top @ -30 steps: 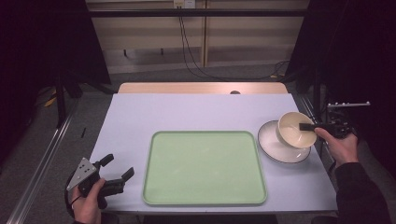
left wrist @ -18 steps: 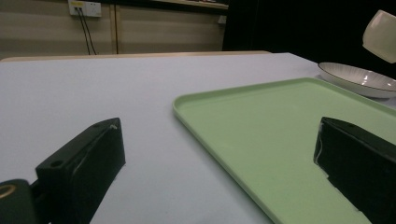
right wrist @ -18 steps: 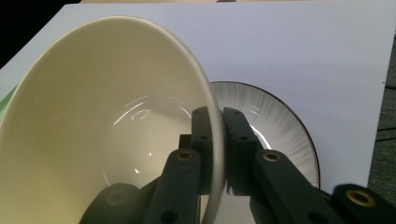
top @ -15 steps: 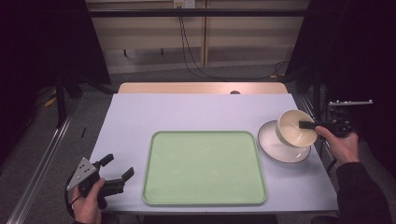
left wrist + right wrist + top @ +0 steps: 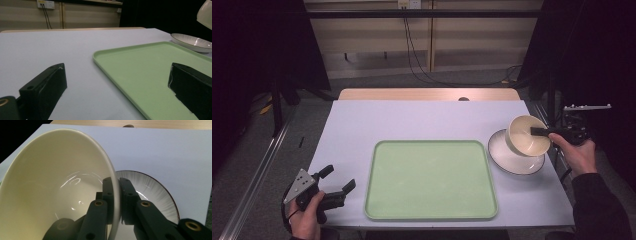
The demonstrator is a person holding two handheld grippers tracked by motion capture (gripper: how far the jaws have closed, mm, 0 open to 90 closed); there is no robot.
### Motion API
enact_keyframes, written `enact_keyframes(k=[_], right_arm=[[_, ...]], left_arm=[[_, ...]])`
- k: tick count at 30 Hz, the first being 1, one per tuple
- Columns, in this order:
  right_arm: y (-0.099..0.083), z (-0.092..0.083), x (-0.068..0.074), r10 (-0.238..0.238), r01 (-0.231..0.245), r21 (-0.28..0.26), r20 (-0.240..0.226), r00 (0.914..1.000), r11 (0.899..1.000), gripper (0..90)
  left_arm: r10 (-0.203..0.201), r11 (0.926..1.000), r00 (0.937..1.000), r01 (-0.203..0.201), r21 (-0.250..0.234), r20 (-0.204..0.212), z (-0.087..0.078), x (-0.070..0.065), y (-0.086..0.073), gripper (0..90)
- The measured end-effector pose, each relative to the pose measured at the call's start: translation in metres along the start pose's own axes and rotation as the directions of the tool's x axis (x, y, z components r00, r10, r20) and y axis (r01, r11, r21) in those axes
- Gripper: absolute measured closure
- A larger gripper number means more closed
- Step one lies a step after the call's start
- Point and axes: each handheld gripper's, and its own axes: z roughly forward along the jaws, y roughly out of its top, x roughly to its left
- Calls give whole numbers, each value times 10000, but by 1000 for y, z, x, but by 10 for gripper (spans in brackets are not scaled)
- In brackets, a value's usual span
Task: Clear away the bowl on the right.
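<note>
Nearest you, at the lower left of the high view, your left gripper (image 5: 337, 189) rests at the table's near edge with its jaws spread wide and nothing between them. In the left gripper view those jaws frame bare table (image 5: 50, 47) and the near corner of the green tray (image 5: 150, 67). That tool poses no hazard where it sits, but a forward sweep would catch the tray's rim and shove it.

The tray (image 5: 432, 180) lies empty at the centre of the high view, flat on the table.

At the right of the high view, your right gripper (image 5: 539, 131) is pinching the wall of the cream bowl (image 5: 526, 136), one jaw inside and one outside, as the right gripper view confirms at the rim (image 5: 113, 182). The bowl (image 5: 55, 185) hangs tilted above the dark-rimmed white plate (image 5: 504, 157); whether it still touches the plate I cannot tell.

Findings on risk, as judgement:
- The grip is on a thin, glossy, curved wall at one side only. The bowl's weight hangs off that pinch, so it could pivot or slip out.
- A slip here would drop the bowl onto the plate (image 5: 155, 192), risking a chip or crack to either.
- Both sit near the table's right edge; a knock outward could send either piece off the table.
</note>
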Motion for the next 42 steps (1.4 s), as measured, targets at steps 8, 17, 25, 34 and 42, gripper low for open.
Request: enact_keyframes(k=[8, 17, 25, 34, 42], right_arm=[[5, 4, 9, -297, 298, 64, -207, 9993, 9995, 845], [12, 10, 19, -517, 525, 214, -340, 9981, 9984, 845], [17, 22, 27, -655, 672, 409, -415, 9970, 9969, 845], [27, 33, 38, -777, 802, 455, -539, 9955, 9957, 845], [34, 40, 44, -840, 872, 436, -703, 9940, 9952, 845]], left_arm=[[2, 10000, 10000, -2, -5, -5, 0, 0, 0, 20], [-28, 10000, 10000, 28, -22, 25, 0, 0, 0, 19], [-9, 10000, 10000, 9, -25, 81, 1, -1, 0, 19], [-3, 10000, 9999, 3, -26, 115, 1, 0, 0, 19], [83, 10000, 10000, -83, -19, 53, 1, 0, 1, 19]])
